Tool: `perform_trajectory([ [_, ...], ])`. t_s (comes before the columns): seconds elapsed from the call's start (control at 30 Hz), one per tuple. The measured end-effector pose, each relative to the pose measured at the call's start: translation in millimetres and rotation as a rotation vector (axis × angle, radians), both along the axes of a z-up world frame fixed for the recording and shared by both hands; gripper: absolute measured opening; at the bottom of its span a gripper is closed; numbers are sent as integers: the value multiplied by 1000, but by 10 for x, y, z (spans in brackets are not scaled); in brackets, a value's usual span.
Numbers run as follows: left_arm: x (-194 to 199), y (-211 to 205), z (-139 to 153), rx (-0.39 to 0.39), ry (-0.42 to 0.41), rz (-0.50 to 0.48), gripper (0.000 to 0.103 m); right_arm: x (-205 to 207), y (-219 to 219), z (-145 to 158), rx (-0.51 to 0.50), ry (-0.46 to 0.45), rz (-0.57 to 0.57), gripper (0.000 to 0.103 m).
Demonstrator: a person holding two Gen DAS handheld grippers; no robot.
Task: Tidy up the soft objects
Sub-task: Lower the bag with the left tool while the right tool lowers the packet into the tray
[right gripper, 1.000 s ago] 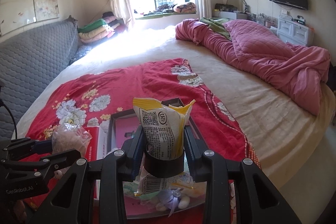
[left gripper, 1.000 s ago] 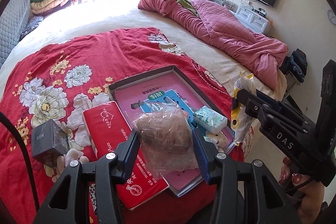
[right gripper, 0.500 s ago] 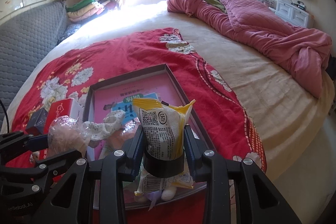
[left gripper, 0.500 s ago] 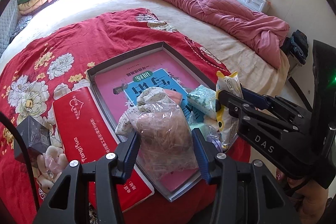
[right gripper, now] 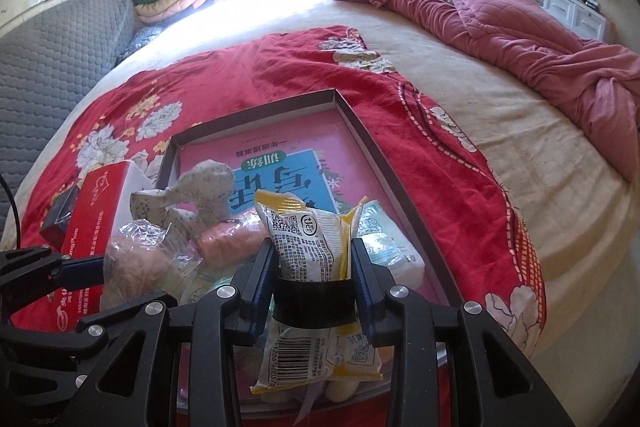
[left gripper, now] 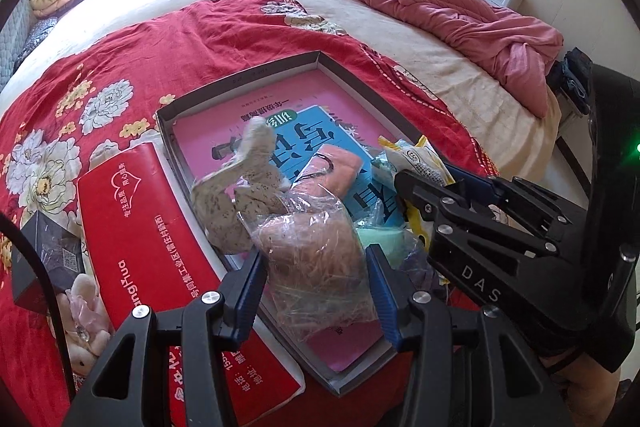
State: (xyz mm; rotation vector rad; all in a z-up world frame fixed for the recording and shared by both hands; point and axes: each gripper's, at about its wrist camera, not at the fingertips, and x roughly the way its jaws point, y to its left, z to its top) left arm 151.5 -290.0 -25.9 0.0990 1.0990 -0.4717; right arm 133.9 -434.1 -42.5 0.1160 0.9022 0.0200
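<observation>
Hidden behind the clear plastic bag (left gripper: 316, 263): the near stretch of the pink tray (left gripper: 240, 79) floor. Cut off at the frame's bottom: the red tissue pack (left gripper: 160, 267) (small print unreadable). Partly covered beneath the yellow packet (right gripper: 316, 267): pale soft items.

Hand-held grippers: two, left hand-held gripper (left gripper: 316, 291) and right hand-held gripper (right gripper: 314, 275)
Shallow box tray (left gripper: 240, 81): one
Clear bags of pinkish stuff (left gripper: 316, 259): one
Yellow snack packets (right gripper: 310, 239): one
Speckled plush toys (left gripper: 240, 187): one
Red tissue packs (left gripper: 144, 235): one
Small black boxes (left gripper: 48, 263): one
</observation>
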Motion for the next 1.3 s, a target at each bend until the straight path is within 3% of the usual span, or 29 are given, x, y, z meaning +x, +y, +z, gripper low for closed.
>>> perform_trajectory([
  [0.37, 11, -49, -137, 43, 8, -44, 50, 52, -60, -94, 41, 18, -32, 43],
  [0.6, 54, -51, -150, 26, 21, -31, 50, 33, -103, -75, 102, 11, -89, 46],
  [0.67, 72, -61, -158, 24, 26, -34, 50, 18, -121, -39, 114, -4, -103, 56],
  [0.77, 79, -82, -165, 30, 26, -31, 51, -34, -152, 44, 131, -43, -122, 58],
  [0.83, 89, -81, -164, 22, 32, -28, 51, -56, -176, 90, 117, -59, -151, 65],
  [1.0, 97, -87, -164, 23, 40, -28, 52, -136, -295, 229, 118, -120, -230, 69],
  [1.13, 86, -101, -150, 30, 39, -38, 63, -201, -397, 331, 127, -167, -286, 72],
  [1.3, 66, -93, -135, 29, 33, -46, 65, -235, -420, 420, 108, -187, -313, 73],
])
